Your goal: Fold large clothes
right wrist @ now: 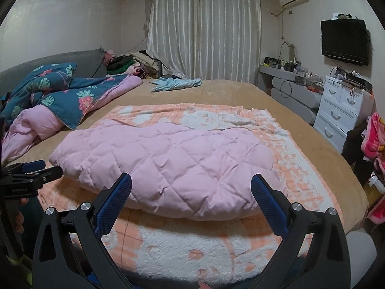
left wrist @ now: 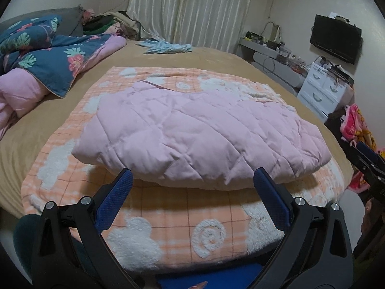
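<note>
Padding keeps the pink jacket (left wrist: 199, 132) bulging on the blanket (left wrist: 168, 228); left gripper (left wrist: 192, 180) and right gripper (right wrist: 191, 187) face its near edge, jaws spread, holding nothing.

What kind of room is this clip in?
A home bedroom, most likely: a wide bed with a floral quilt, a curtained window, and a wall-mounted television.

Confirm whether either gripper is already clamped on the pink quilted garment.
No: the left gripper and right gripper both stand wide open short of the pink quilted garment, gripping nothing.
</note>
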The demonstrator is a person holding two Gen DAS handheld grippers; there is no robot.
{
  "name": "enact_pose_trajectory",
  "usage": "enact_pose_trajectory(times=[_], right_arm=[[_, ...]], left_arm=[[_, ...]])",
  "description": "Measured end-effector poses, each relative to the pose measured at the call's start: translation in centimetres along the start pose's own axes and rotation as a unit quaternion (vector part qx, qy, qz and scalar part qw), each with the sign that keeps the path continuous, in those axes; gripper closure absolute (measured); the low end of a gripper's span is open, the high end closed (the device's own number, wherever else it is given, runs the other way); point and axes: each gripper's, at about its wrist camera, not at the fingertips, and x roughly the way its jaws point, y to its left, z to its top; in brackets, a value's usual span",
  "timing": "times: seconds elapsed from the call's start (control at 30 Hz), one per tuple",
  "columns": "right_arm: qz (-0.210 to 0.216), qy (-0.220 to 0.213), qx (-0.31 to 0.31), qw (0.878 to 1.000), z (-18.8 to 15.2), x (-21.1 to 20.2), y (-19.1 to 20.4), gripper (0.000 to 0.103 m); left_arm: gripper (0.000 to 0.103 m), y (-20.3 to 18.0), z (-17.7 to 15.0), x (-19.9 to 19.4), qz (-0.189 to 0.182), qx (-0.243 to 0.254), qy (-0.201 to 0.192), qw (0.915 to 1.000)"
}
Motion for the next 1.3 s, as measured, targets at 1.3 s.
enact_pose_trajectory(times=[1.3], right_arm=[[0.043,0.052,0.012,0.998,-3.1,2.0,2.5,0.004]], left_arm=[[0.009,-2.0,-1.4,0.5,-0.009,0.020,0.012,0.9997]])
